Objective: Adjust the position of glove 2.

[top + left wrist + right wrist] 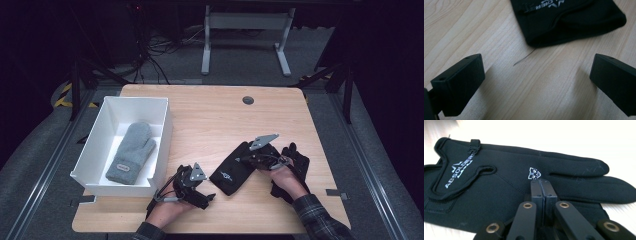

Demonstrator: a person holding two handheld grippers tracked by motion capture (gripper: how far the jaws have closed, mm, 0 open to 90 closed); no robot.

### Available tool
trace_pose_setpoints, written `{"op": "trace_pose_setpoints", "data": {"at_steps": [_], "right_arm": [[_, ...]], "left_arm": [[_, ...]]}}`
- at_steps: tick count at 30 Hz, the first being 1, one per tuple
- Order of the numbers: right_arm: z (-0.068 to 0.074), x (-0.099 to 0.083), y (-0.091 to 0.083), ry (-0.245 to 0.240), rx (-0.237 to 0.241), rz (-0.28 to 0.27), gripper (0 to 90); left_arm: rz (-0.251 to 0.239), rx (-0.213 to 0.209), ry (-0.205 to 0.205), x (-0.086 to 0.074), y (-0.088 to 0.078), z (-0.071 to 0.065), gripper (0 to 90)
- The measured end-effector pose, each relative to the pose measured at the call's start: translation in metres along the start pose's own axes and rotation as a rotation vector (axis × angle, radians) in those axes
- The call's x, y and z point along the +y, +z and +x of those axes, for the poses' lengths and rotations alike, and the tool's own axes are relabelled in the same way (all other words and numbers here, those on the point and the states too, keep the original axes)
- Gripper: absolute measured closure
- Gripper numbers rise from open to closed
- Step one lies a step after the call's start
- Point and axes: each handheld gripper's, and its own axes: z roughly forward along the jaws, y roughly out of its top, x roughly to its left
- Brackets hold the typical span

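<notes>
Starting at the left, the white box (95, 145) already holds a grey mitten (131, 152), so the black glove (232, 170) near the table's middle looks like the next thing to go in. The left gripper (192, 187) rests just short of the glove's cuff with its jaws spread wide and nothing between them. The right gripper (250, 159) lies over the glove's palm, jaws pressed together; whether fabric is caught there cannot be told. A second black glove (297, 162) lies beside the right hand. Pinch a generous fold before lifting, then carry it low over the box wall.
</notes>
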Motion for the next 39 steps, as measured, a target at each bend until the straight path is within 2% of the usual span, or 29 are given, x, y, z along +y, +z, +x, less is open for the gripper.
{"op": "trace_pose_setpoints", "data": {"at_steps": [3,6,10,13,16,18,25,28,31,32,35,39], "right_arm": [[0.006,0.008,0.006,-0.033,0.017,0.006,90.0],[0.01,0.012,0.006,-0.043,0.015,0.001,90.0],[0.005,0.007,-0.018,-0.022,0.0,-0.045,90.0],[-0.004,-0.007,-0.045,0.003,-0.038,-0.074,90.0],[-0.016,-0.028,-0.066,0.048,-0.077,-0.086,90.0],[-0.022,-0.041,-0.076,0.077,-0.093,-0.085,90.0],[-0.035,-0.08,-0.101,0.129,-0.162,-0.042,90.0],[-0.036,-0.092,-0.103,0.14,-0.162,-0.018,90.0],[-0.035,-0.101,-0.096,0.132,-0.155,0.035,90.0],[-0.034,-0.102,-0.093,0.138,-0.148,0.033,90.0],[-0.031,-0.099,-0.091,0.14,-0.129,0.028,90.0],[-0.019,-0.09,-0.083,0.125,-0.092,0.027,90.0]], "left_arm": [[0.001,0.0,-0.001,0.0,0.0,0.0,0.3],[0.004,-0.001,0.0,0.0,0.0,0.0,0.3],[0.004,-0.002,0.004,0.0,0.0,0.0,0.3],[0.004,-0.001,-0.001,0.0,0.0,0.0,0.2],[0.003,-0.001,-0.001,0.0,0.0,0.0,0.2],[0.004,-0.001,-0.001,0.0,0.0,0.0,0.2],[0.0,0.0,-0.001,0.0,0.0,0.0,0.2],[0.001,0.0,-0.001,0.0,0.0,0.0,0.3],[0.001,0.0,-0.001,0.0,0.0,0.0,0.2],[0.001,0.0,-0.002,0.0,0.0,0.0,0.3],[0.001,0.002,-0.001,0.0,0.0,0.0,0.2],[0.002,0.002,0.003,0.0,0.0,0.0,0.3]]}}
